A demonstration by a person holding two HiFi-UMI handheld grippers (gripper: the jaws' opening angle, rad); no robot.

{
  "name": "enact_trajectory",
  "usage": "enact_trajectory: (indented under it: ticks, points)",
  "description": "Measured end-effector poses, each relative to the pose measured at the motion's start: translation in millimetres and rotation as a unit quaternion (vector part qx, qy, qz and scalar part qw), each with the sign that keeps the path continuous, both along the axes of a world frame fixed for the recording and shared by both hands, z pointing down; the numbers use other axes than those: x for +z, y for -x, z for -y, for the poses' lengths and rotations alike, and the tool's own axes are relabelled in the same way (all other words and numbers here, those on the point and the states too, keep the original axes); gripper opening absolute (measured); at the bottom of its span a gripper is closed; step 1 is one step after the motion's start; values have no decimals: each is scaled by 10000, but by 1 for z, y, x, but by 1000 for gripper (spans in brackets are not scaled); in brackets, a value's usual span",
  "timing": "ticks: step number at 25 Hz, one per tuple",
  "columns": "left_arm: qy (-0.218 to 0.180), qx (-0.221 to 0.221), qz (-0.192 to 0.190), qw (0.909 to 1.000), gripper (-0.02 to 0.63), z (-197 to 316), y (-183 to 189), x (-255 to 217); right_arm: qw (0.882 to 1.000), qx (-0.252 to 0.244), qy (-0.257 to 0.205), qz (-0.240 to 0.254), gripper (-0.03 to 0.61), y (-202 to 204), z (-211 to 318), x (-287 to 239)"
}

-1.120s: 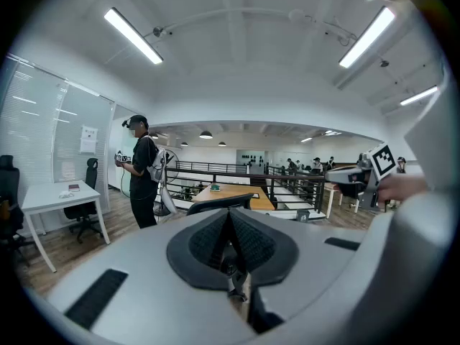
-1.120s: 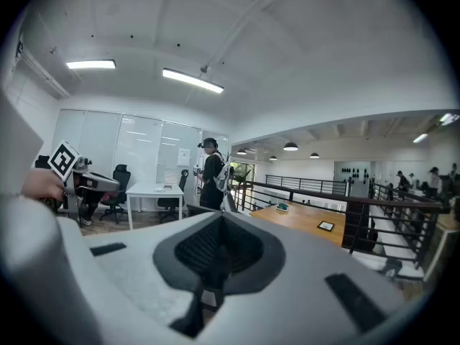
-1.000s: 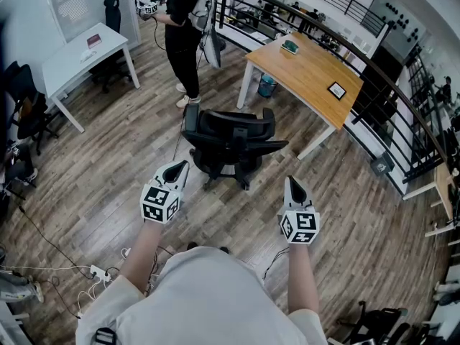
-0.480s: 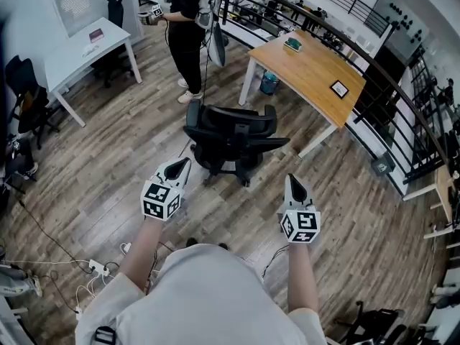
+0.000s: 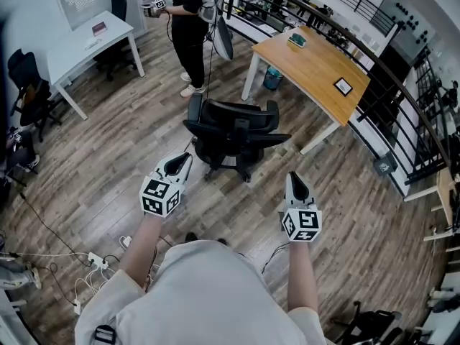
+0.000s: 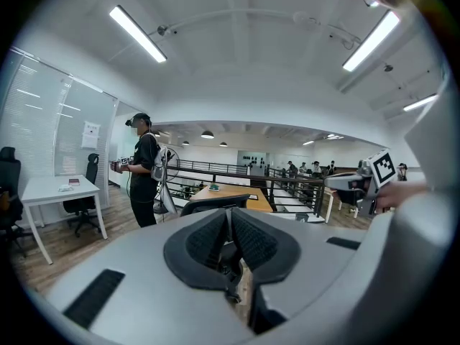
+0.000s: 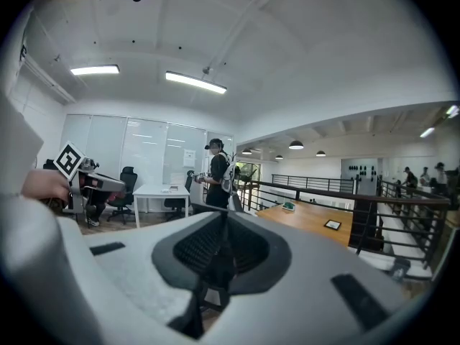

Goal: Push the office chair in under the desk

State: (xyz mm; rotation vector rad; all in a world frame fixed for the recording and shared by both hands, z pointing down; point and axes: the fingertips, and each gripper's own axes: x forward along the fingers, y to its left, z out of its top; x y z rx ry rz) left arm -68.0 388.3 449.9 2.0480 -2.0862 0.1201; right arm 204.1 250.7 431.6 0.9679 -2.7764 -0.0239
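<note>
A black office chair stands on the wood floor with its back toward me, out in front of the wooden desk at the upper right. My left gripper points at the chair from the near left and stays short of it. My right gripper hovers at the near right, also apart from the chair. Both pairs of jaws are just starting to open, with only a sliver between the pads and nothing in them. The chair's top edge shows above the left gripper. The right gripper faces the desk.
A person in black stands behind the chair beside a fan. A white table and dark chairs are at the left. A black railing runs behind the desk. Cables and a power strip lie at the near left.
The chair, desk and standing person have slid slightly up the head view. Both grippers keep nearly the same places in front of me.
</note>
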Motion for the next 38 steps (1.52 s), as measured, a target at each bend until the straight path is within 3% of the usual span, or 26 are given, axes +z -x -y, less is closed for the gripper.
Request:
enact_trajectory:
  ticks: [19, 27, 38]
  points:
    - [43, -194, -136, 9997, 149, 6, -35, 14, 9992, -381, 50, -129, 112, -22, 22, 14]
    - [151, -299, -229, 9992, 152, 9, -36, 27, 9987, -452, 140, -191, 114, -20, 31, 25]
    - [278, -222, -234, 9991, 152, 35, -2, 41, 9983, -375, 230, -370, 114, 10, 56, 43]
